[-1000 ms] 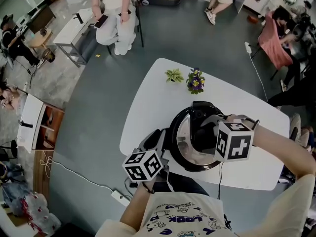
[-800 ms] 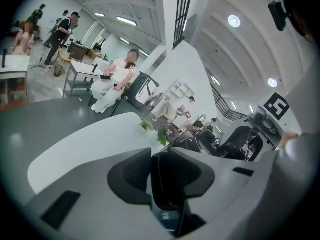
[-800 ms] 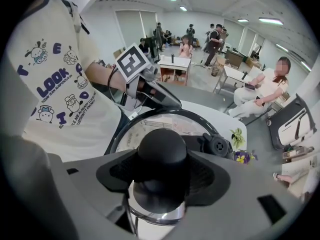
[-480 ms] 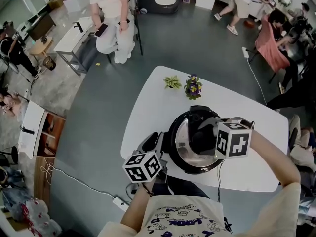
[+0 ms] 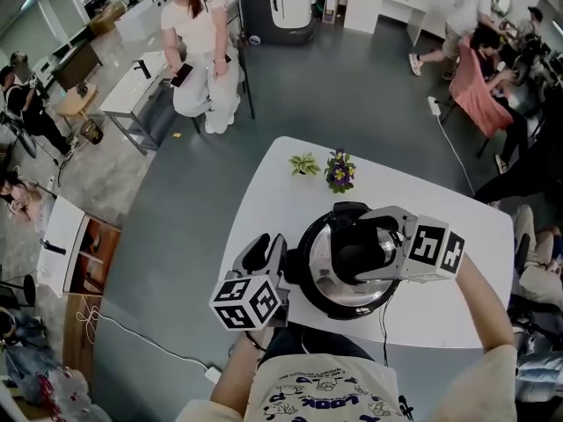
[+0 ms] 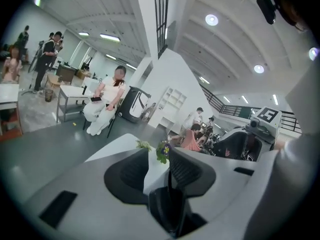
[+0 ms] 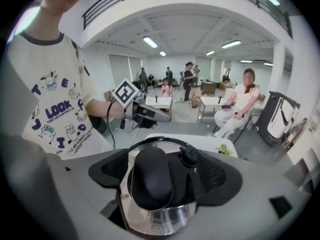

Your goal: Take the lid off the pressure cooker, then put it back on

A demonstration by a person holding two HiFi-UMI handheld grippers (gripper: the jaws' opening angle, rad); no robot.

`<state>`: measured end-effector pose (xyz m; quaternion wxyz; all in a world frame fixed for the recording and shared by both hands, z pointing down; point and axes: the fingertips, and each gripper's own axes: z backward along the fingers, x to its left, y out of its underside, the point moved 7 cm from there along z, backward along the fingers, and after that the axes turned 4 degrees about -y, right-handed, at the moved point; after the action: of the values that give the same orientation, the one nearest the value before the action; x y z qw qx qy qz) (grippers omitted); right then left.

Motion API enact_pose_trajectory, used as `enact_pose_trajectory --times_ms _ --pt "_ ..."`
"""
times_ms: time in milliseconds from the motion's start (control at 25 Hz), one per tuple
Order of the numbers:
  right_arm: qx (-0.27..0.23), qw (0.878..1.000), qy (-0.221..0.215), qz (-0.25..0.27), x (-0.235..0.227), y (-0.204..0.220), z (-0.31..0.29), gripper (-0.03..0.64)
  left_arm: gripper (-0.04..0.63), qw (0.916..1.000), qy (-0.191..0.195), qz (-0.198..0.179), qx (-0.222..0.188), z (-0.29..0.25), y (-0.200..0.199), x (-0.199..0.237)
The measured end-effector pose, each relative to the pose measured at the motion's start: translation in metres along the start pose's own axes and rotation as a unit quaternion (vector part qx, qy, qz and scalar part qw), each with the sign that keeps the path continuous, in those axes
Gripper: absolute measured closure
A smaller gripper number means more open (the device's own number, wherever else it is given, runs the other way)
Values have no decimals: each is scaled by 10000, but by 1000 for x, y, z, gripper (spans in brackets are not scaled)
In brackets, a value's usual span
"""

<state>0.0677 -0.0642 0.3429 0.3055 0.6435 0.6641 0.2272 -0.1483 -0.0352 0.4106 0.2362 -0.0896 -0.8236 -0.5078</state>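
The steel pressure cooker (image 5: 327, 281) stands on the white table (image 5: 264, 200) with its lid on. The lid's black handle (image 5: 347, 255) lies between the jaws of my right gripper (image 5: 365, 244). In the right gripper view that handle (image 7: 150, 179) sits in the gap of my right gripper (image 7: 165, 171); the jaws have just been opening, stand wide, and their pads do not press on it. A black valve knob (image 7: 189, 156) sits beside the handle. My left gripper (image 5: 262, 251) hovers just left of the cooker; its jaws (image 6: 157, 159) have just been opening, with a narrow gap and nothing between the tips.
A pot of purple flowers (image 5: 339, 170) and a small green plant (image 5: 303, 163) stand at the table's far edge. A cable and power strip (image 5: 211, 374) lie on the floor at near left. A seated person (image 5: 202, 51) and desks are further off.
Both grippers have risen a little. The right gripper's jaws have spread wider around the lid handle. The left gripper has drawn slightly left, away from the cooker's side.
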Motion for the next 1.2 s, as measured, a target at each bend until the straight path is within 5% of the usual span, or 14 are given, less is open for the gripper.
enact_pose_trajectory --times_ms 120,240,400,520,680,840,1040,1200 --pt "-1148 9911 596 -301 -6 -7 28 184 468 9988 70 -363 -320 0 -23 -12" --pt "-2085 9672 1379 -456 -7 -11 55 206 468 9946 125 -773 -684 2 -48 -29" --pt "-2894 9245 2396 -642 -5 -8 87 246 480 9859 263 -1269 -1061 1 -76 -54" --pt "-3333 8806 3279 -774 2 -7 111 348 502 9795 391 -1498 -1292 3 -92 -72" --pt "-3693 8175 4275 -1121 11 0 133 439 546 9701 466 -1757 -1607 5 -106 -94" --pt "-3901 7682 4839 -1532 20 13 142 528 575 9605 477 -2012 -1865 9 -115 -112" --pt "-3741 7287 5466 -1741 31 21 140 589 580 9548 486 -2114 -2032 16 -117 -126" --pt "-3704 7132 5662 -1833 38 23 132 603 581 9560 538 -2105 -1972 14 -107 -131"
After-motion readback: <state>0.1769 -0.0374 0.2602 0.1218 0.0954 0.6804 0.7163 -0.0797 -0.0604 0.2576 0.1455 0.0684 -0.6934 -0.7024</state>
